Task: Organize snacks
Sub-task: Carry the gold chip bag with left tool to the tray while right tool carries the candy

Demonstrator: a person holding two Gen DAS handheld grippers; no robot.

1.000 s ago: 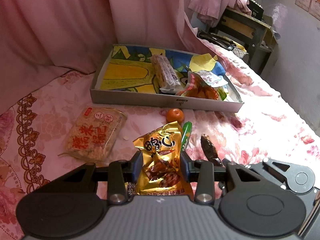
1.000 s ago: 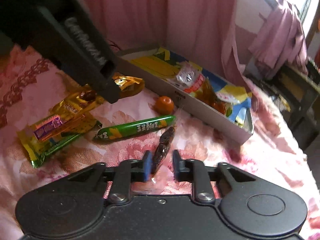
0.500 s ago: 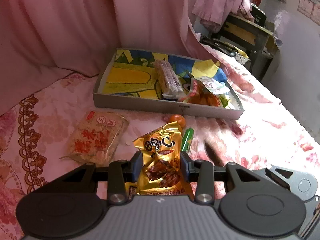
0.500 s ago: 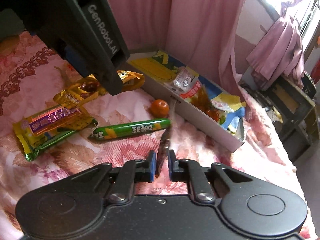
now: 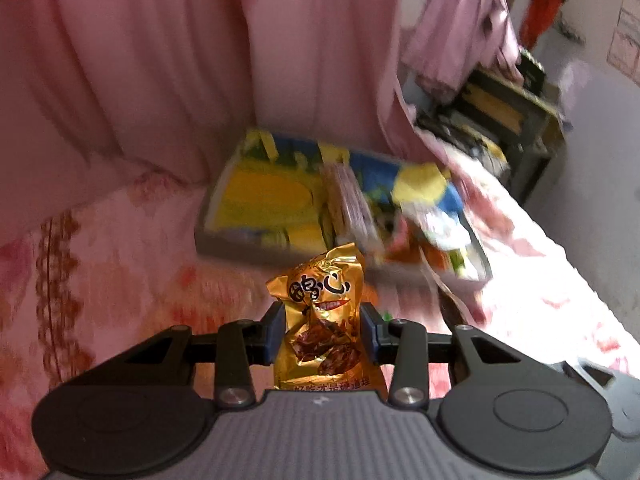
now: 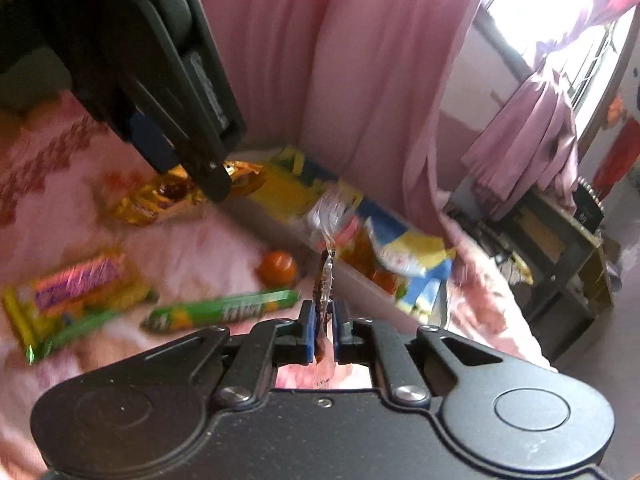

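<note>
1. Left wrist view: your left gripper [image 5: 323,330] is closed on a crinkly gold foil snack pouch [image 5: 326,320], pinched across its middle and held above the pink floral bed [image 5: 120,280]. Ahead lies the shallow grey cardboard tray with a yellow-and-blue printed floor [image 5: 256,250], blurred, with packets already inside. The pouch looks light, soft and slippery, so hold it mid-body.

2. Right wrist view: your right gripper [image 6: 322,330] is nearly shut, clamping a thin dark snack in a clear wrapper [image 6: 323,292] edge-on. It looks light and floppy. On the bed remain a long green sausage stick [image 6: 224,312], a small orange fruit [image 6: 278,268] and a purple-and-yellow packet [image 6: 76,284].
</note>
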